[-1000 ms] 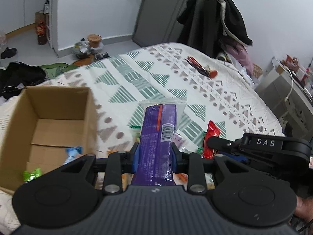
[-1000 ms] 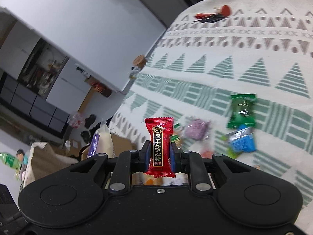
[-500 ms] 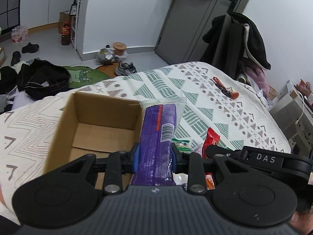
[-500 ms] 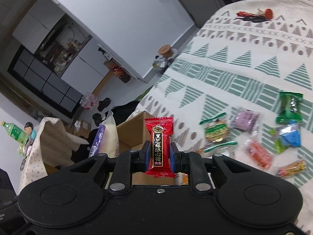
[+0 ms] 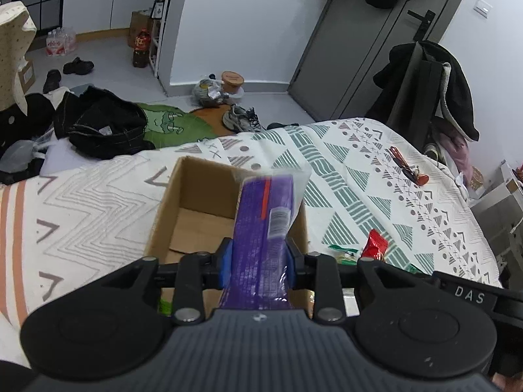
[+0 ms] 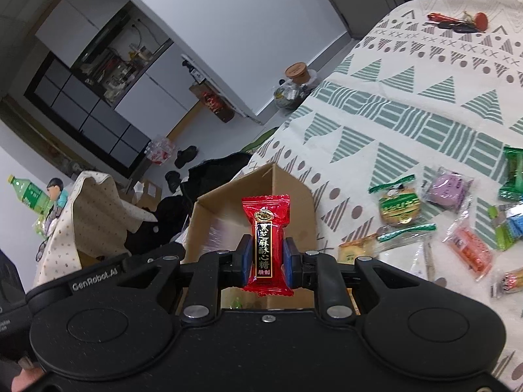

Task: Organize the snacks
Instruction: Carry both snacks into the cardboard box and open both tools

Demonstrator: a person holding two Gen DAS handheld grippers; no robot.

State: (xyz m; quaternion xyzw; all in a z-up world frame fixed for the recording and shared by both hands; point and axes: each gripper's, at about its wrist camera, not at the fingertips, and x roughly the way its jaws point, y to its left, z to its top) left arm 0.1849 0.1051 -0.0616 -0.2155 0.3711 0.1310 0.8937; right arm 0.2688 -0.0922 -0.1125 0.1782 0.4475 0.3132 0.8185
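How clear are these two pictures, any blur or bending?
Left wrist view: the purple pack in the left tongs smears at its far end, and the door bows from the fisheye lens. Right wrist view: the print on the red candy reads crisp, the room leans hard, and the light is even.

The supporting surface is a bed [image 5: 376, 176] covered with a cream spread printed with green striped triangles, grey dots and crosses; its left portion carries grey zigzag lines and orange stripes. An open cardboard box [image 5: 196, 215] sits on the spread near the left edge. To the right of the box, loose wrapped snacks [image 6: 457, 215] lie scattered directly on the fabric: a round green-trimmed pack [image 6: 399, 204], a purple pack [image 6: 447, 188], an orange pack [image 6: 470, 252] and green and blue packs at the right edge. At the far side lies a bunch of red and black items [image 6: 457, 21], too small to identify.
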